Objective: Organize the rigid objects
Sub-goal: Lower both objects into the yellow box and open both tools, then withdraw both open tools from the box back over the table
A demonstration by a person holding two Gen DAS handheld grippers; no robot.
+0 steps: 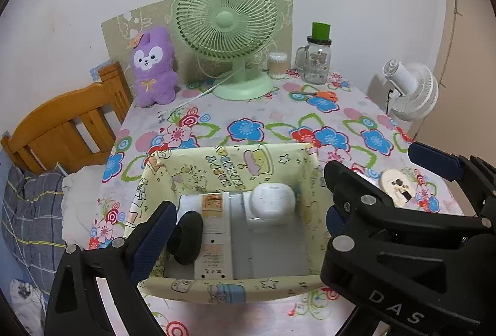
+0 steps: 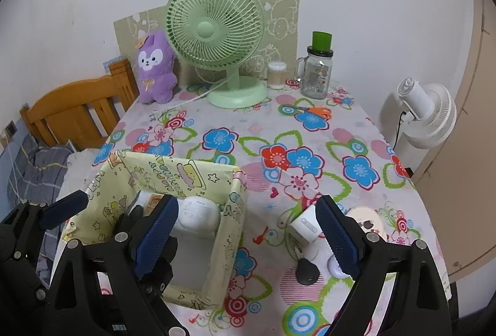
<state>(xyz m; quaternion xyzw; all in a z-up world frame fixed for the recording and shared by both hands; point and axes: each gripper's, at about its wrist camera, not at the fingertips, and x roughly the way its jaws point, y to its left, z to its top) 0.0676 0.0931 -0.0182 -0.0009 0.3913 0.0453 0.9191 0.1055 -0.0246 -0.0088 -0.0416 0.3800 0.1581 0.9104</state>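
Left gripper [image 1: 251,221] spread wide over the box [image 1: 229,289]; right gripper [image 2: 248,233] spread wide beside the box, above a white cube [image 2: 305,227]

A yellow patterned storage box [image 1: 231,168], printed "HAPPY BIRTHDAY" on its far inner wall, is shown on a floral tablecloth [image 1: 279,119]. Inside the box, a white power strip [image 1: 214,230] is laid along the left side, with a black rounded object [image 1: 187,238] resting against it, and a white rounded device [image 1: 272,201] is seated toward the far right corner. The left gripper [image 1: 248,230] is held spread over the box, one blue-padded finger at each side wall. Just right of the box, the right gripper [image 1: 434,178] is seen above a round cream object [image 1: 395,185]. Behind the box stand a green fan [image 1: 228,32], a purple plush toy [image 1: 153,66], a glass jar [image 1: 316,61] and orange scissors [image 1: 319,95].
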